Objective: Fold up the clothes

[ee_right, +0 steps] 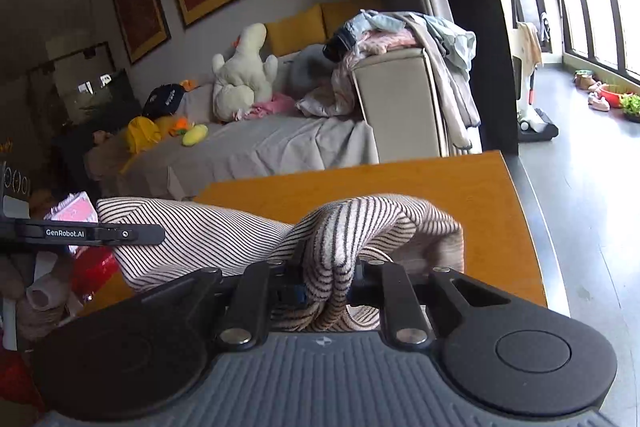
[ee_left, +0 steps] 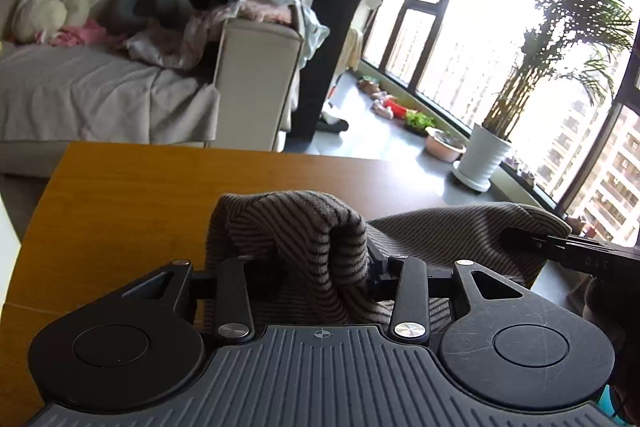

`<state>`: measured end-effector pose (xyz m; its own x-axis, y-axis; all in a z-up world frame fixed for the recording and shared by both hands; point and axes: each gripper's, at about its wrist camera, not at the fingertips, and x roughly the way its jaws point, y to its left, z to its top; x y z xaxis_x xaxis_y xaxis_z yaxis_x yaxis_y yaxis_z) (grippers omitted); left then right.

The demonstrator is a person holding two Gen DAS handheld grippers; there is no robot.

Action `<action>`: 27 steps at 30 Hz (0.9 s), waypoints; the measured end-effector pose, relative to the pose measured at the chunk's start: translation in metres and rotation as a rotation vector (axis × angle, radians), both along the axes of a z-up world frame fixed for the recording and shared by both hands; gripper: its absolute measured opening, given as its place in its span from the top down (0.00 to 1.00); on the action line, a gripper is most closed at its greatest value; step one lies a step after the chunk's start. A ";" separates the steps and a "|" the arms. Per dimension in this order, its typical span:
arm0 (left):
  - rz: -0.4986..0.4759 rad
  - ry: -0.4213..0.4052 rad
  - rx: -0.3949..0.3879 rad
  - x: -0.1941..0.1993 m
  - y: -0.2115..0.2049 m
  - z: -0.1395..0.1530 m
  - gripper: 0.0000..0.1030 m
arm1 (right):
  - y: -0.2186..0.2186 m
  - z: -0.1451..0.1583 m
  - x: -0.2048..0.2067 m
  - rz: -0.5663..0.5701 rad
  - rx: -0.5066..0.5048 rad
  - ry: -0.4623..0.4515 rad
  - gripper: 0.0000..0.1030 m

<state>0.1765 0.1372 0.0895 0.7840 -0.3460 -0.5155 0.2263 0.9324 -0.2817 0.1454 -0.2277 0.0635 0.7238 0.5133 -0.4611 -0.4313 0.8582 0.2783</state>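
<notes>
- Left tool [ee_left: 316,267] is clenched on a bunched fold of the striped garment [ee_left: 448,239]; cloth humps over the jaws and hides the tips.
- Right tool [ee_right: 326,281] is also clenched on a thick wad of the same striped garment [ee_right: 200,231], seen from its own wrist view.
- Garment hangs between the 2 tools, over the near part of the wooden counter [ee_left: 140,195]; whether its lower edge touches the wood is hidden.
- Each tool shows in the other's view, near each other: right tool [ee_left: 560,247], left tool [ee_right: 100,234].
- Risk: both grips look like wads, not clean edges, so several layers may be caught and the fold would likely come out crooked.
- Risk: cloth between the tools sags, so laying it down may trap wrinkles.
- Risk: the thick bunch could slip out of 1 tool if pulled taut, dropping that side.
- Risk: the counter's right edge [ee_right: 516,211] is close, so cloth could slide off.
</notes>
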 end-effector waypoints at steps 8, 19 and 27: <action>0.035 0.154 0.033 -0.016 0.008 -0.076 0.46 | -0.010 -0.053 -0.001 -0.097 -0.043 0.111 0.51; -0.017 -0.060 0.014 -0.056 -0.008 -0.002 0.15 | -0.012 -0.012 0.005 -0.208 -0.114 -0.071 0.00; -0.070 0.152 0.000 -0.019 -0.045 -0.068 0.16 | -0.005 -0.058 0.042 -0.242 -0.279 0.107 0.00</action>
